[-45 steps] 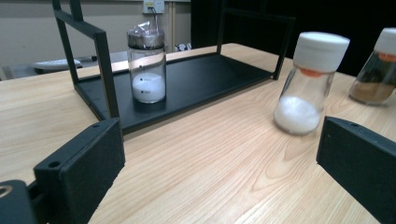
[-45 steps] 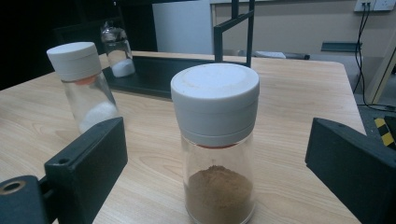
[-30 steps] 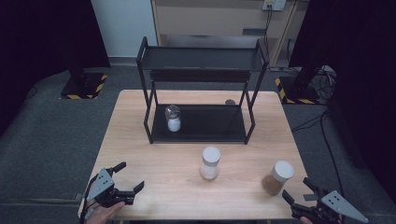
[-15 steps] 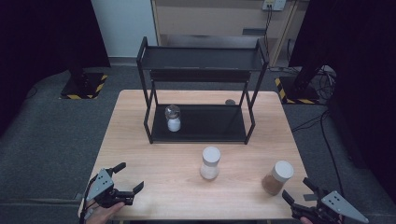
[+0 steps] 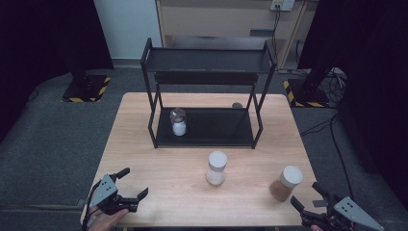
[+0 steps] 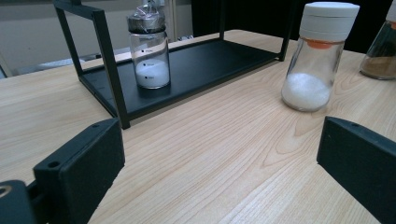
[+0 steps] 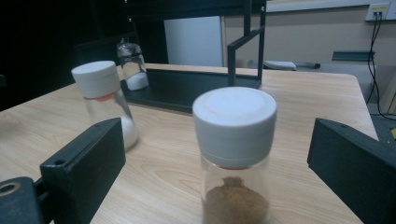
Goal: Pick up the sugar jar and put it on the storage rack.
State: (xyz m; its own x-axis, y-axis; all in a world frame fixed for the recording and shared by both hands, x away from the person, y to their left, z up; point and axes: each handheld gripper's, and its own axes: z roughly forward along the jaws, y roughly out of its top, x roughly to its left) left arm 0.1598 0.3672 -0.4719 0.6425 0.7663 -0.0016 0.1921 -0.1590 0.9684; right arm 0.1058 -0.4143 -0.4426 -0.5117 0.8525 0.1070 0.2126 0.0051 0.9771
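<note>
A black two-tier rack (image 5: 208, 132) stands at the back of the wooden table (image 5: 159, 173). On its lower shelf sits a metal-capped shaker (image 5: 178, 121) (image 6: 149, 51) (image 7: 132, 64) with white powder. In front of the rack stands a white-lidded jar of white grains (image 5: 216, 167) (image 6: 317, 56) (image 7: 105, 102). A white-lidded jar of brown powder (image 5: 286, 183) (image 7: 236, 158) stands at the front right. My left gripper (image 5: 132, 185) (image 6: 219, 172) is open near the front left edge. My right gripper (image 5: 310, 197) (image 7: 215, 172) is open just behind the brown jar.
A small dark round thing (image 5: 237, 105) lies on the table behind the rack. Black stands with yellow-striped bases (image 5: 85, 90) flank the table on the floor. Cables (image 5: 332, 130) run along the right side. A wooden cabinet (image 5: 226, 19) is at the back.
</note>
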